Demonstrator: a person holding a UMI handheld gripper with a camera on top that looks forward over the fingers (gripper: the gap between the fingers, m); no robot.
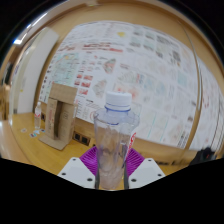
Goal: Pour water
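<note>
Between the two fingers of the gripper (112, 172) stands one clear plastic bottle (115, 135), upright, with its pale cap at the top. Both purple pads (90, 157) appear to press against the lower body of the bottle, so the gripper is judged to be closed on it. Holding low on the body leaves the neck and cap free, which suits a later tilt for pouring. The upright position keeps the contents inside until a receiving vessel is reached; no cup or glass is visible.

Beyond the fingers and to the left, one cardboard box (57, 118) rests on a wooden table (25, 135). Behind the bottle, one wall (150, 70) is covered with many small printed sheets.

Count: one bottle, one box, one gripper with two fingers.
</note>
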